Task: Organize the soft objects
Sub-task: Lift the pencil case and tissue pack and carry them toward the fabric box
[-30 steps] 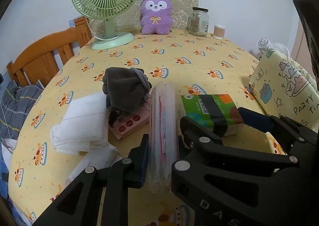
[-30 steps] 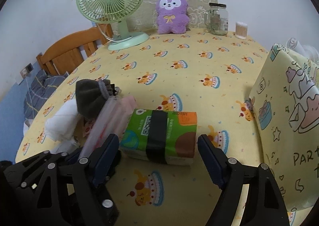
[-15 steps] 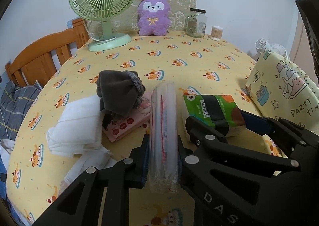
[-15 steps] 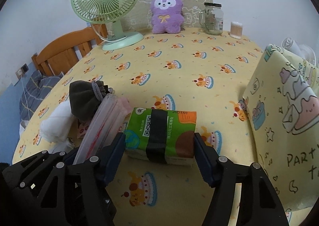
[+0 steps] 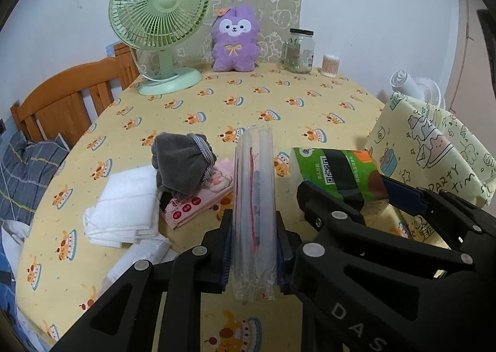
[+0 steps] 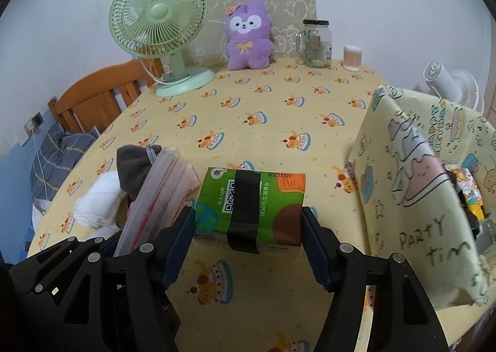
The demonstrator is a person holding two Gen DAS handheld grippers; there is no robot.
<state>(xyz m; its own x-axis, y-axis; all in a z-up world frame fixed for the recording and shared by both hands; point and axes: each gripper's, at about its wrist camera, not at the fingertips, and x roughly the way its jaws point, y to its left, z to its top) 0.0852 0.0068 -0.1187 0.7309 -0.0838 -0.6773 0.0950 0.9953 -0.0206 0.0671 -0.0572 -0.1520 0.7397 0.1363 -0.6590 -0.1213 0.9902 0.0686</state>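
A: On the yellow cake-print tablecloth point(image 5: 279, 97), near edge: left gripper point(image 5: 254, 254) has its fingers clamped on a clear zip bag point(image 5: 254, 197), which stands on edge between the pads, long side pointing away from the camera.

B: Confirmed. Right gripper point(image 6: 248, 237)?

A: Fingers pressed on both short ends of a green tissue pack point(image 6: 249, 207) with a black band around its middle. Its far edge looks lifted off the cloth; I cannot tell about the underside.

B: Position of the two held items relative to each other?

A: Side by side, near but apart. In the right wrist view the zip bag sits just left of the tissue pack.

B: Other soft items?

A: Left of the zip bag: a grey cloth bundle point(image 5: 181, 166) resting on a pink packet point(image 5: 198, 200), and folded white cloth point(image 5: 124, 206) beside them. A purple plush point(image 5: 235, 38) sits upright at the far edge against a patterned board.

B: Container?

A: A pale yellow "PARTY" fabric bag point(image 6: 415, 197) stands to the right of the tissue pack, some contents visible inside its opening.

B: Background?

A: Green desk fan point(image 5: 161, 23), glass jar point(image 5: 299, 51), cotton swab tub point(image 5: 330, 65), wooden headboard point(image 5: 68, 100) on the left.
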